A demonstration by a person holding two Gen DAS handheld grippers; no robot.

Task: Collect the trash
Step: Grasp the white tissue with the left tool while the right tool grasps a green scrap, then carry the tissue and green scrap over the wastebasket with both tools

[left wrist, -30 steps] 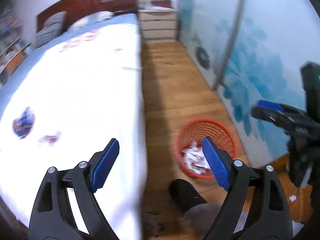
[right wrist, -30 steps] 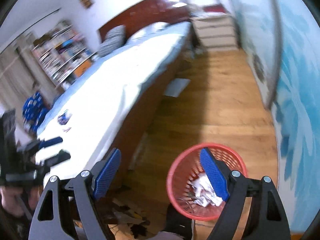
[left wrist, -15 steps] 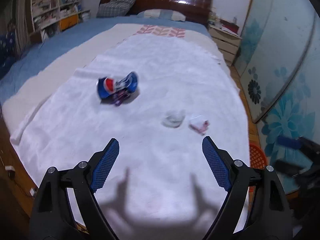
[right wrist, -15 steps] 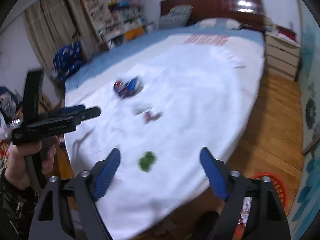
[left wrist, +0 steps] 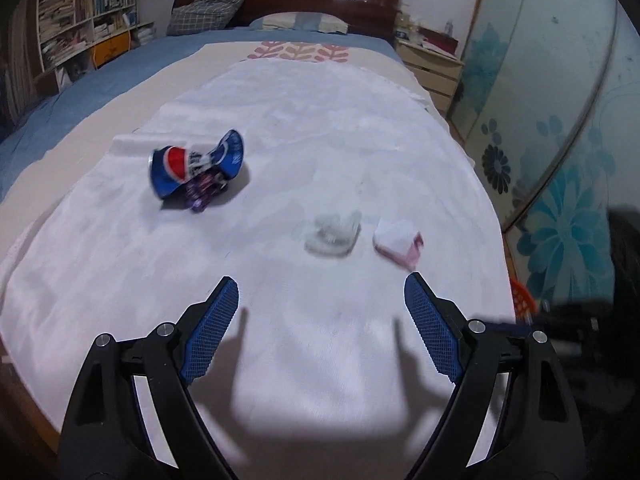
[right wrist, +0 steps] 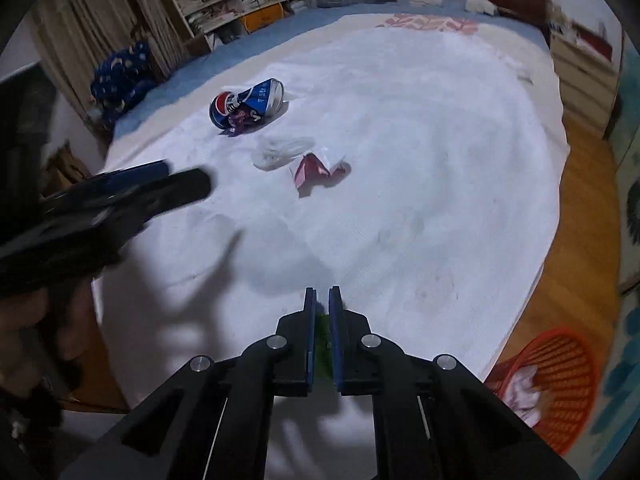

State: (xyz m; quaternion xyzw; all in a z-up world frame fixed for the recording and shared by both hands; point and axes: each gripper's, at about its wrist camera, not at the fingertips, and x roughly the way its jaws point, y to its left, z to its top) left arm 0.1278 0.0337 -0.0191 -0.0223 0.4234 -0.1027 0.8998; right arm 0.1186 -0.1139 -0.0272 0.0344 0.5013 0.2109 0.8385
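Observation:
On the white bed cover [left wrist: 320, 128] lie a crushed blue Pepsi can [left wrist: 192, 166] with a purple wrapper [left wrist: 202, 194], a clear plastic scrap [left wrist: 332, 232] and a pink-white wrapper [left wrist: 398, 242]. My left gripper [left wrist: 320, 320] is open and empty, short of the plastic scrap. My right gripper [right wrist: 322, 304] is shut on a green scrap [right wrist: 322, 334] at the near end of the bed. The can [right wrist: 246, 102], plastic scrap [right wrist: 280, 150] and pink wrapper [right wrist: 316, 168] lie farther off in the right wrist view. The red basket [right wrist: 560, 380] holds crumpled paper.
The basket stands on the wooden floor [right wrist: 580, 240] right of the bed, by a blue flowered wardrobe door [left wrist: 568, 152]. A nightstand [left wrist: 432, 68], headboard and pillows are at the far end. Bookshelves [left wrist: 80, 20] line the left wall.
Both grippers have swung from the basket over to the bed. My right gripper has closed on the green scrap that lay between its open jaws half a second ago. The left stays open.

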